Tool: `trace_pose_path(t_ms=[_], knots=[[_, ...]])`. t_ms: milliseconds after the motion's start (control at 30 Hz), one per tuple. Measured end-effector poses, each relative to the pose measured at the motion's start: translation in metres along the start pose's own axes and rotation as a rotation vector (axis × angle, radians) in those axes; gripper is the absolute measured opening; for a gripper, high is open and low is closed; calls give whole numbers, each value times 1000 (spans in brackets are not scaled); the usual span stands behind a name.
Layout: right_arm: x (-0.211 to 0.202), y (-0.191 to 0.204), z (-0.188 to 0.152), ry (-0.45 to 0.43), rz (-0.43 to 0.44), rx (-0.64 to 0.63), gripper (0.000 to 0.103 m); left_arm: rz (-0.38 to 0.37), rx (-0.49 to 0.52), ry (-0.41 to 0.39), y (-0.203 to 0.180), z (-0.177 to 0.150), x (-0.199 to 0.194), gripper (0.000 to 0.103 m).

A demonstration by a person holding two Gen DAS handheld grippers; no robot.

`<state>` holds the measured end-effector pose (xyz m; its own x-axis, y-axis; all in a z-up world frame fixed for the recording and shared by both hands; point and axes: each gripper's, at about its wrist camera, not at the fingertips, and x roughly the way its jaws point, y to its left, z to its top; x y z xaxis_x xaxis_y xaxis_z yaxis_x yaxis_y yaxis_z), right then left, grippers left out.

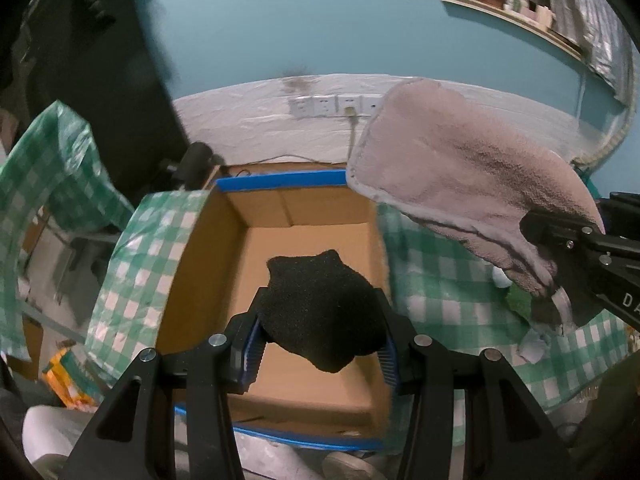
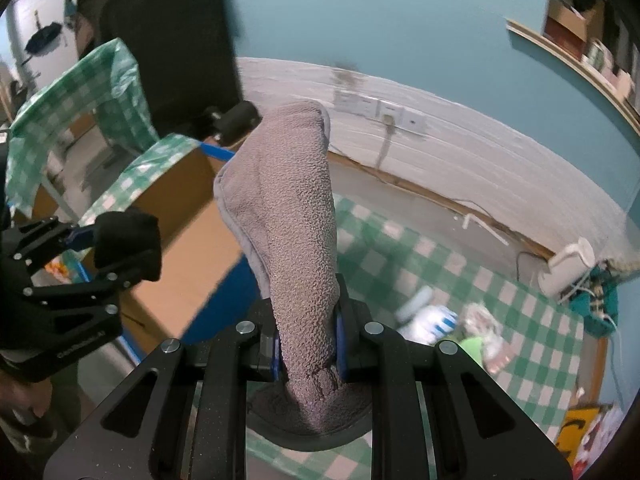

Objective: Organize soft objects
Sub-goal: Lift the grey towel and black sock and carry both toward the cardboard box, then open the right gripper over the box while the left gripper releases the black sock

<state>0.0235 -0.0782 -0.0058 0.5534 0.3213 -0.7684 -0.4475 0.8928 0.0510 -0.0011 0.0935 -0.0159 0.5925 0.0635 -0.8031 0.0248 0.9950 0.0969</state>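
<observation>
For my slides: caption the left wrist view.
Left gripper holds a black sponge over an open cardboard box; right gripper carries a grey cloth alongside.

Green-checked tablecloth (image 2: 516,300) over the table, bearing an open cardboard box (image 1: 208,240) and blurred small items (image 2: 448,320).

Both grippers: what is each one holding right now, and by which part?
Left gripper clamps the black sock across its bunched middle. Right gripper pinches the grey towel near its lower end.
</observation>
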Motion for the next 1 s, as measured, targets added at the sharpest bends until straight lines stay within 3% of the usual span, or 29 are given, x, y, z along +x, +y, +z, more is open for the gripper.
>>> trace_pose_path(t_ms=[333,833,967,1000], knots=[[29,49,27,16,47,-71,17,45,-75,45,43,-10,18,49],[94,100,44,125,109,-112,18,118,-177,145,84,-28,61,49],[108,107,47,154,133,-111,20,108,-223,165,94,-31,67,53],[111,108,47,155,140,-105,23,111,-226,167,95,-32,67,58]])
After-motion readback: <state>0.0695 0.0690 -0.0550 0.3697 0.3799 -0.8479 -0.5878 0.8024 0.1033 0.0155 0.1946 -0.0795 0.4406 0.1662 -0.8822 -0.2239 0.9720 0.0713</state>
